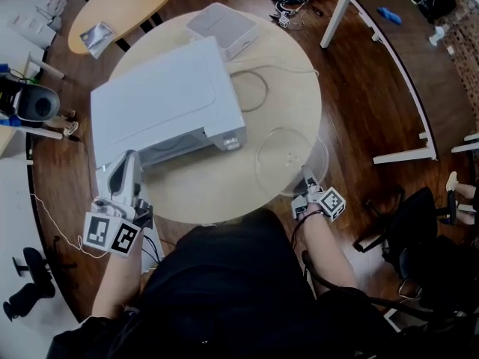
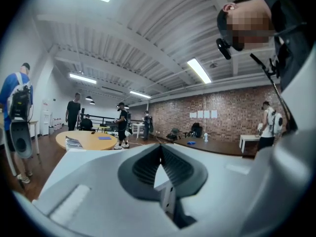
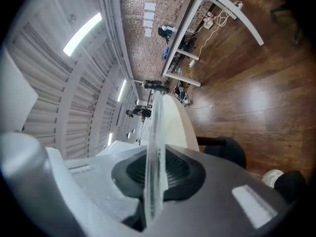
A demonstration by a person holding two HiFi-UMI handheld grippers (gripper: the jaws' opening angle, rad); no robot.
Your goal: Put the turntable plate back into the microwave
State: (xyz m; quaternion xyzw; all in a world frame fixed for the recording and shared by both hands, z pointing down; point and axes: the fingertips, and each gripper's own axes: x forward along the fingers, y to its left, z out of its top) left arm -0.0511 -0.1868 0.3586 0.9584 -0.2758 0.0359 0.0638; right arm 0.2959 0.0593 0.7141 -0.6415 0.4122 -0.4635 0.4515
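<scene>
Right of the microwave (image 1: 161,99), the right gripper (image 1: 308,178) clamped the turntable plate (image 1: 288,152); at its front-left corner, the left gripper (image 1: 129,163) seemingly pinched the door (image 2: 163,181).

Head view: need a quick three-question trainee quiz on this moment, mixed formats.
1. Multiple choice: what is the right claw shut on? A) a mug B) the rim of the glass turntable plate C) nothing
2. True or false: the turntable plate is already inside the microwave.
3. Fill in: the microwave stands on a ___ wooden table.
Key: 1 B; 2 false, it lies on the table's right edge, outside the microwave; 3 round.
</scene>
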